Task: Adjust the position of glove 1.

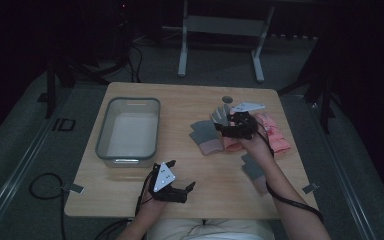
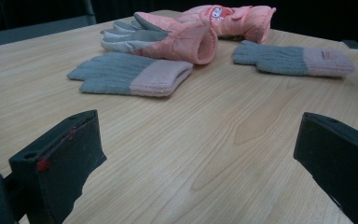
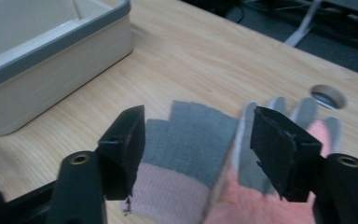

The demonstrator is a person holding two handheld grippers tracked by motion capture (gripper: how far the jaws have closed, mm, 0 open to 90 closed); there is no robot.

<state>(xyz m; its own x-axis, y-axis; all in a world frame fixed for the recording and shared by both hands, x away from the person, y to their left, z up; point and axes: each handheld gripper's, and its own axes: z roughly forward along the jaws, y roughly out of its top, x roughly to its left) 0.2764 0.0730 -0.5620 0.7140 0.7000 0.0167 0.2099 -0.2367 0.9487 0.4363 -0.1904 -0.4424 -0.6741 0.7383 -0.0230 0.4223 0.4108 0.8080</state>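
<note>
right gripper (image 3: 198, 154): jaws spread apart, gripping nothing, poised just above the junction of a grey knit glove with pink cuff (image 3: 186, 154) and a pink padded glove with grey fingers (image 3: 261, 186). not possible to tell from the right gripper view which of the two is targeted; no contact visible with either.

left gripper (image 2: 196, 158): jaws wide apart, empty, held low over bare surface (image 2: 177, 140) near the front edge, well apart from the gloves. in the high view, left gripper (image 1: 172, 190) sits just in front of the bin, right gripper (image 1: 235, 125) over the glove cluster.

gloves on the surface: four in total. first grey knit glove (image 2: 130, 74) lying flat, touching the pink padded glove (image 2: 168, 39); second pink padded glove (image 2: 233, 18) behind it; second grey knit glove (image 2: 293, 59) lying apart, toward the person's side (image 1: 254, 170).

container: translucent plastic bin with grey rim (image 1: 100, 135), on the left half of the surface. interior appears empty; no glove inside as seen in the high view or at the bin wall (image 3: 51, 79) in the right gripper view.

progress, as a judgement: likely sorting or stowing gloves into the bin. nothing stowed yet. all four gloves left to grasp and move; first grasp not yet made.
</note>
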